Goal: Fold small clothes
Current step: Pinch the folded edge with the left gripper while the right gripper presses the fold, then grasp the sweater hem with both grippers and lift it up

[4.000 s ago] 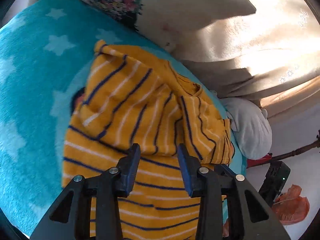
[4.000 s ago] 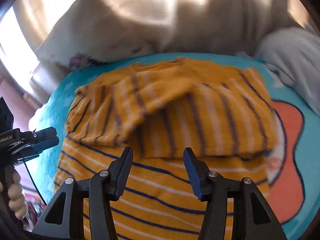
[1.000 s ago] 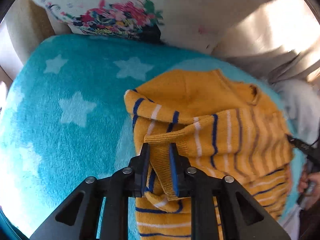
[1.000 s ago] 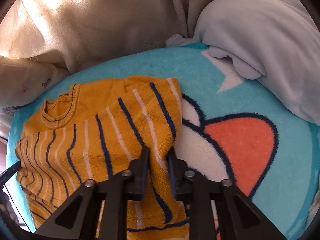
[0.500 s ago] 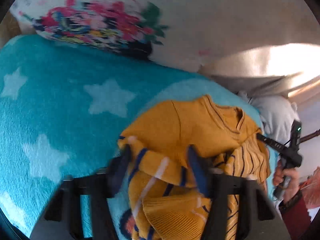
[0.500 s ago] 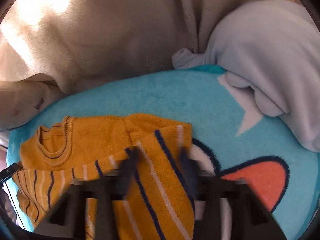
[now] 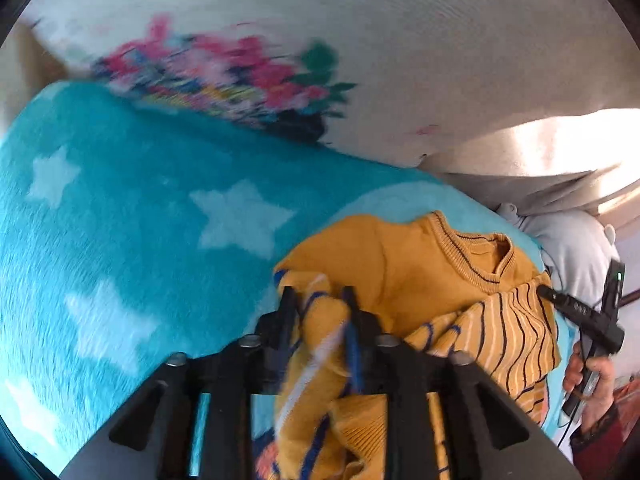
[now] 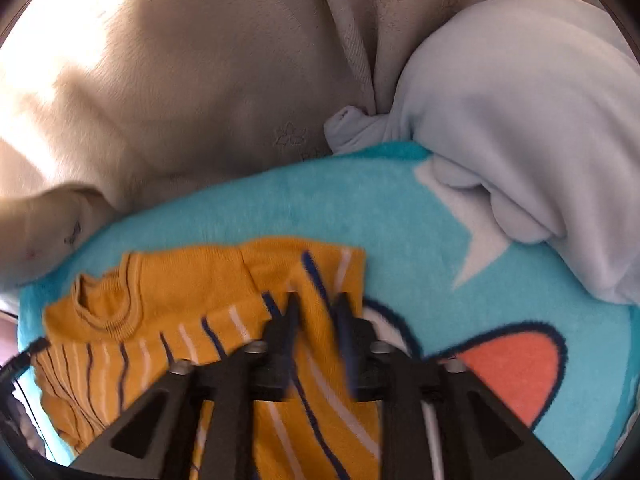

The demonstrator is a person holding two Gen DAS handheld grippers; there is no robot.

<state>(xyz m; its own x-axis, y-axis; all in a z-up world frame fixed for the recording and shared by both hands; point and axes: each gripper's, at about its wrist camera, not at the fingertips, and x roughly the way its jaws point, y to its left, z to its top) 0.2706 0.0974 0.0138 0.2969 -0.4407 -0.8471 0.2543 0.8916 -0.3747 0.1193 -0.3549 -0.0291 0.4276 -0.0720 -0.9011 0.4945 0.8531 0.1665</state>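
Observation:
A mustard-yellow sweater with navy and white stripes lies folded on a teal star blanket. Its neckline faces the pillows. My left gripper is over the sweater's left edge. Its jaws are opening, and a bunched fold of striped fabric stands loose between them. My right gripper is over the sweater's right edge. Its jaws are also opening, with flat striped fabric lying between the fingers. A person's hand shows at the right of the left wrist view, holding the other tool.
A floral pillow and a beige cover lie beyond the blanket. A pale blue cloth is bunched at the right. An orange patch is printed on the blanket beside the right gripper.
Both grippers carried the sweater's lower edge forward over its body toward the neckline. Their jaws, tight on fabric a second ago, now stand wider apart.

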